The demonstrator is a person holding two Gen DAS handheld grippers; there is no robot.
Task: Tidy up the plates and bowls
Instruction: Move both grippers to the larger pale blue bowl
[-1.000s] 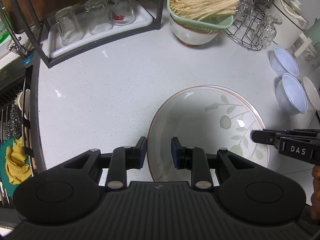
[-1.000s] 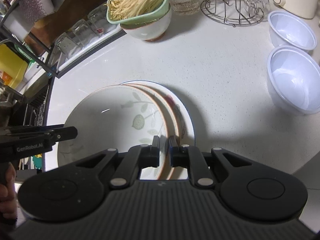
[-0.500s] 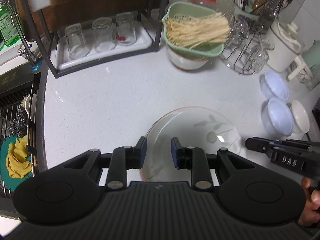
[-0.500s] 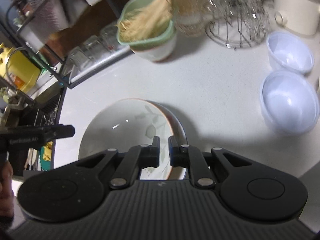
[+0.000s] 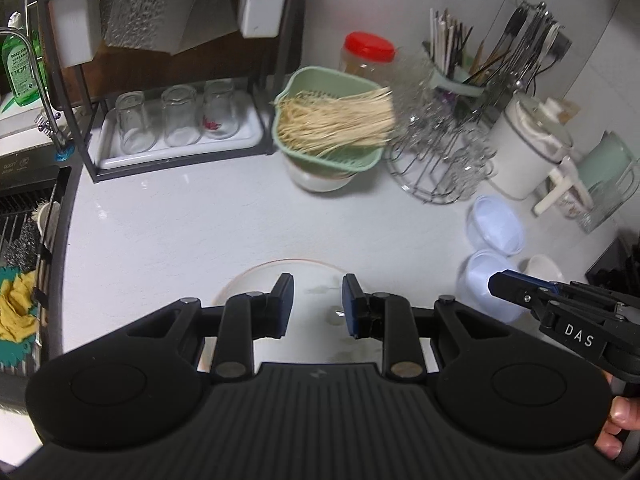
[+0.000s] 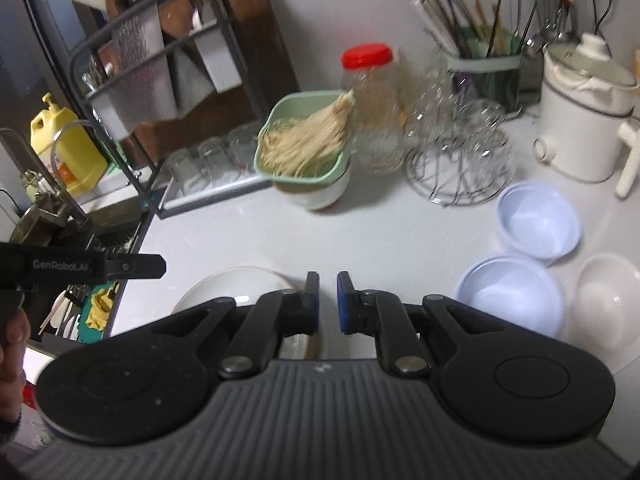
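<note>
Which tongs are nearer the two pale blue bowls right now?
Right. The right tongs hang just beside the nearer blue bowl; the left tongs are off across the plate, toward the sink side.

Both tongs point steeply downward, the left tongs (image 5: 316, 304) with jaws opening, the right tongs (image 6: 327, 300) nearly closed on nothing.

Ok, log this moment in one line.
left gripper: jaws opening, plate beyond them | right gripper: jaws shut on plate rim | bowls: untouched on counter
</note>
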